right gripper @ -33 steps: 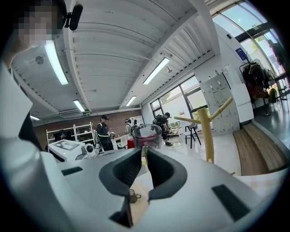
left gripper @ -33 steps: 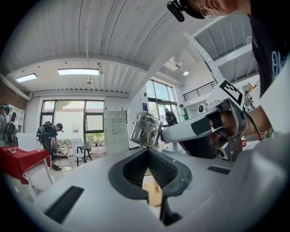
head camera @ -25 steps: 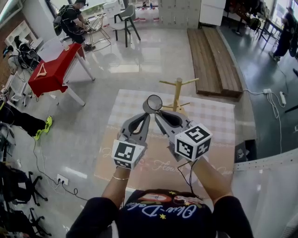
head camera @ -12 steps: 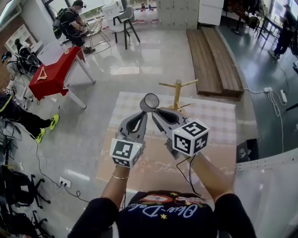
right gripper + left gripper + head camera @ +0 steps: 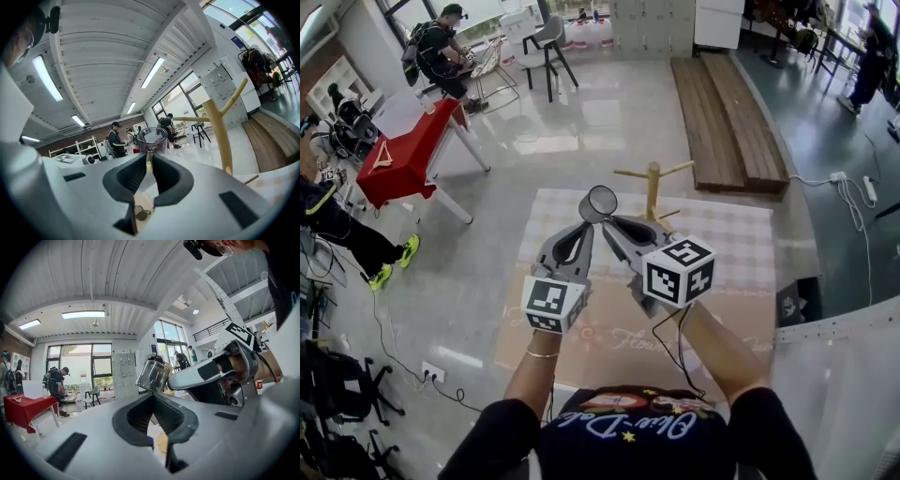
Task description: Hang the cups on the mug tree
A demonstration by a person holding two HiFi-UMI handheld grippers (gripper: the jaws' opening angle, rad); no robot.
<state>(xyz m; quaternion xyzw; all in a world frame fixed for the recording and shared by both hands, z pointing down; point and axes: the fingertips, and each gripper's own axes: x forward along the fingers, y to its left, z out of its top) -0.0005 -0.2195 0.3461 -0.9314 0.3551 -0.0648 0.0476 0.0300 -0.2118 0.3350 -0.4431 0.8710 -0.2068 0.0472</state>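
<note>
Glass cup [image 5: 598,202] stays pinched by its handle in the right gripper's [image 5: 606,221] fingers, held above the checked worktop [image 5: 741,246] just left of the mug tree [image 5: 652,190], as before. The left gripper's [image 5: 585,227] fingers are pressed together, empty, beside it.

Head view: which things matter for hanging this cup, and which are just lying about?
For the job: clear cup, gripped by its handle in the right gripper; wooden mug tree; checked tablecloth beneath it.
Lying about: red table; grey chair; wooden boards on the floor; white power strip.
</note>
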